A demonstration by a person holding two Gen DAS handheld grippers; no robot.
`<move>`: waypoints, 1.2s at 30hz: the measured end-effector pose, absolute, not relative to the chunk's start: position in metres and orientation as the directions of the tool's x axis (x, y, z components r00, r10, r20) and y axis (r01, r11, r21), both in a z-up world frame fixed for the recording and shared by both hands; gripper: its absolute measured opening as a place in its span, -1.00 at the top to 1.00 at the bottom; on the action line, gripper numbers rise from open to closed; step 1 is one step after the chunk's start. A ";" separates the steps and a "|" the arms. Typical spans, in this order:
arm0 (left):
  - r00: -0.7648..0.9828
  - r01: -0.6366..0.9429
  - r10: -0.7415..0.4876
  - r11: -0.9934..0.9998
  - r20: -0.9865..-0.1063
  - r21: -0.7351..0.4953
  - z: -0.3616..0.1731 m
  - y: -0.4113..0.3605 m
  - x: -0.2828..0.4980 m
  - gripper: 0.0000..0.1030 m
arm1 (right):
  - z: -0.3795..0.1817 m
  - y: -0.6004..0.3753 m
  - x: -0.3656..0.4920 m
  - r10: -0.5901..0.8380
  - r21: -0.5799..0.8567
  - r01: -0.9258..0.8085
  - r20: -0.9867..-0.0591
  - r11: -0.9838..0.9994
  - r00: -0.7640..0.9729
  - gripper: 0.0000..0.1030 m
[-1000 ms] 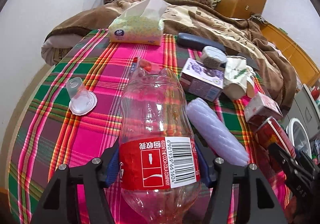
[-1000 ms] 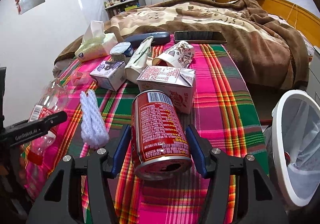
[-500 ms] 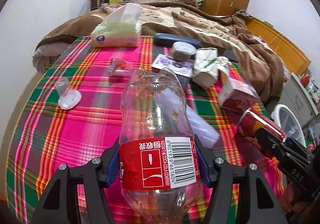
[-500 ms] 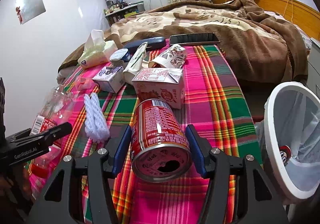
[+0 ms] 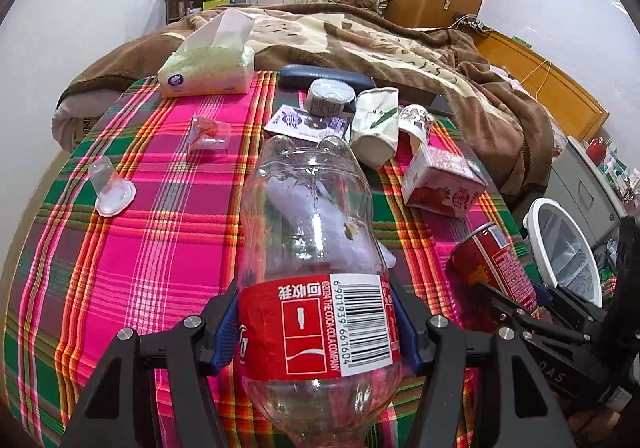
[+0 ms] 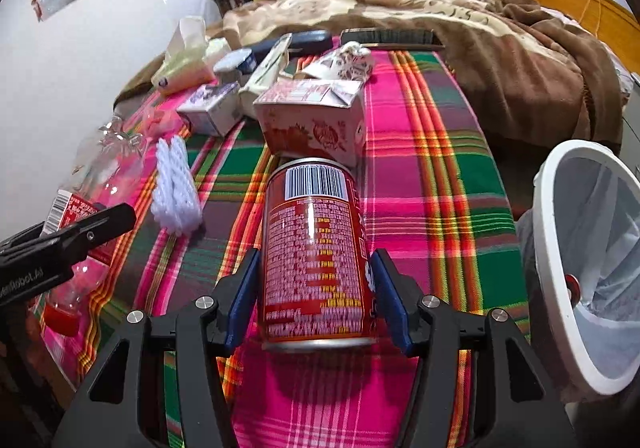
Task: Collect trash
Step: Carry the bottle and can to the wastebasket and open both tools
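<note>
Plaid-covered bench [image 5: 160, 248] retains cartons; left claw [image 5: 316, 332] pinches bottle [image 5: 316, 248], right claw [image 6: 316, 288] pinches can [image 6: 316, 248], bin [image 6: 560, 248] pending.

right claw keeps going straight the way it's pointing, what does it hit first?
Most likely the strawberry carton. The right claw, shut on the red can, points along the plaid tablecloth, and the carton stands just past the can's far end. The gap is hard to judge.

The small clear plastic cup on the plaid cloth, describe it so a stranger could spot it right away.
Start at the pink and green plaid tablecloth and go to its left side, away from the cartons. The clear plastic cup stands alone there, upside down. Unlike the crumpled clear wrapper beyond it, it is intact and colourless.
</note>
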State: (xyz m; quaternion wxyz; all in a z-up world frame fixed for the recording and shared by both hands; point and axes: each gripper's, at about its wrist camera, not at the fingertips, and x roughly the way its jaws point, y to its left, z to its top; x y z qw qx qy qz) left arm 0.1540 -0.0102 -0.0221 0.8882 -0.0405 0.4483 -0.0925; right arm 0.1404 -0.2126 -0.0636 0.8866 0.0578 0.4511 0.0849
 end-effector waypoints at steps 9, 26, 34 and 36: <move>0.570 0.144 -0.205 0.978 -0.796 -0.149 -0.025 -0.017 0.152 -0.24 | -0.059 -0.222 0.132 0.165 0.163 -0.058 -0.776 0.985 0.609 -0.07; 0.589 0.287 -0.270 0.951 -0.762 -0.115 0.000 -0.084 0.139 -0.23 | -0.022 -0.289 0.100 0.086 0.190 0.066 -0.690 0.980 0.718 -0.07; 0.580 0.381 -0.328 0.918 -0.746 -0.108 0.011 -0.142 0.137 -0.23 | -0.012 -0.336 0.085 -0.005 0.185 0.172 -0.666 0.967 0.746 -0.07; 0.570 0.411 -0.350 0.905 -0.743 -0.110 0.013 -0.157 0.137 -0.23 | -0.012 -0.348 0.083 -0.026 0.187 0.202 -0.667 0.961 0.745 -0.07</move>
